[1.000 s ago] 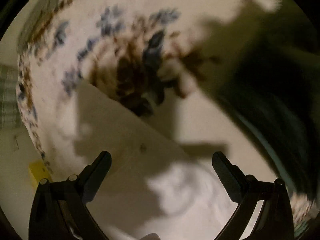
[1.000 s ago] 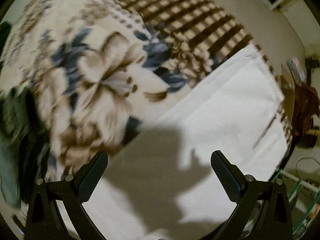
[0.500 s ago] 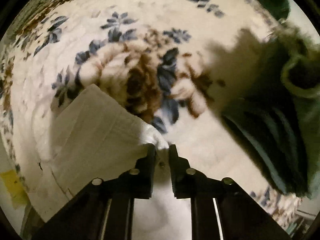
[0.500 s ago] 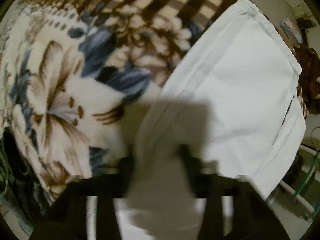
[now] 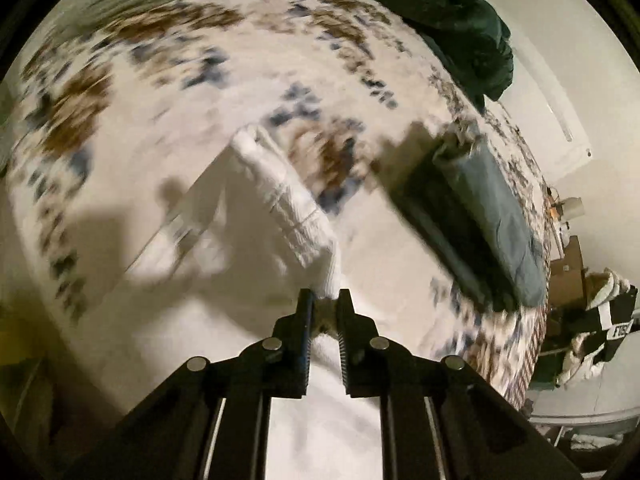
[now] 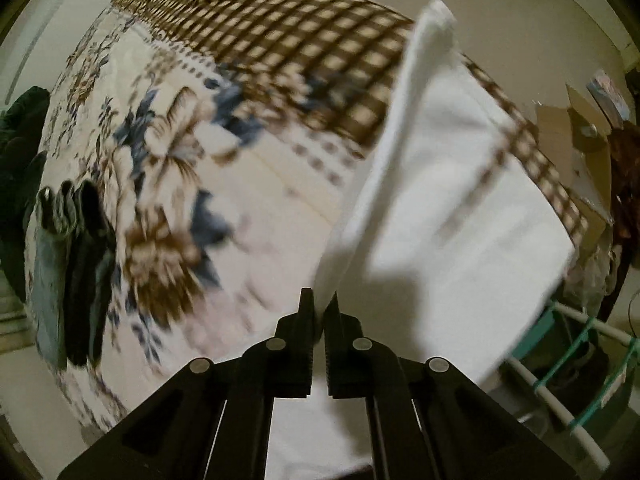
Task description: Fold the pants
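Observation:
White pants [image 5: 276, 192] lie on a floral bed blanket [image 5: 224, 60]. My left gripper [image 5: 323, 300] is shut on a corner of the white fabric and holds it raised above the bed, the ribbed edge running away from the fingers. In the right wrist view the white pants [image 6: 452, 184] rise as a lifted sheet from my right gripper [image 6: 320, 300], which is shut on their edge. The far end still rests at the bed's edge. The view is blurred by motion.
A folded stack of dark and grey-blue clothes [image 5: 484, 216] lies on the bed to the right, also seen in the right wrist view [image 6: 68, 248] at left. A dark green garment [image 5: 448, 16] lies at the far side. Cardboard boxes [image 6: 576, 128] and a rack [image 6: 576, 384] stand beside the bed.
Both grippers went from open above the pants to shut on the white fabric, and have lifted it off the blanket; both views have swung and pulled back.

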`<act>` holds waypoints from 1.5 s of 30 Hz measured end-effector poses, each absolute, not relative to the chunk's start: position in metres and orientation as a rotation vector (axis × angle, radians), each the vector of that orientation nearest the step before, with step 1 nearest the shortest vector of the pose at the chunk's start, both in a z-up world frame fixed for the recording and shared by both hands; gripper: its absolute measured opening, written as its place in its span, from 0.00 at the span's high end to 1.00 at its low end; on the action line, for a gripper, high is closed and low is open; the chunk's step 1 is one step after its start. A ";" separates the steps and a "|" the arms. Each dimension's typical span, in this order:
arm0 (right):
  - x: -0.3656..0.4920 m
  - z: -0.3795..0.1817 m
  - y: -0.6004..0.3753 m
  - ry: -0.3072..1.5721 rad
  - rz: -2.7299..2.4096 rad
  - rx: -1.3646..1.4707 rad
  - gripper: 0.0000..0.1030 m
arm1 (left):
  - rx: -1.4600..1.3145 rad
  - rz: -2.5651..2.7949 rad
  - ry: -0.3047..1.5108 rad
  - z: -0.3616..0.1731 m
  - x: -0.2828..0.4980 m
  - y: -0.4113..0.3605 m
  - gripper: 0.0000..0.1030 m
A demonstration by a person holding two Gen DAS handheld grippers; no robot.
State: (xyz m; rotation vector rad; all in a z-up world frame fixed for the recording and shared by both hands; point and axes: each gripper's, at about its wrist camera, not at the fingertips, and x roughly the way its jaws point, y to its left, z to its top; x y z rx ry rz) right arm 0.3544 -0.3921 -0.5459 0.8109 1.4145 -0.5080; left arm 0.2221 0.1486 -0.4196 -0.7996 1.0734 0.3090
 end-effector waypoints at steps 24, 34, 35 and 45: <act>0.154 -0.635 -0.498 1.433 -0.508 1.025 0.48 | -1.113 0.515 1.060 -0.559 0.096 0.207 0.44; 0.138 -0.644 -0.506 1.340 -0.590 1.017 1.00 | -0.937 0.505 1.061 -0.543 0.098 0.218 0.90; 0.135 -0.634 -0.510 1.327 -0.612 0.989 1.00 | -0.932 0.495 1.058 -0.538 0.094 0.219 0.90; 0.133 -0.633 -0.523 1.403 -0.438 1.065 0.86 | -0.912 0.513 1.117 -0.545 0.084 0.221 0.90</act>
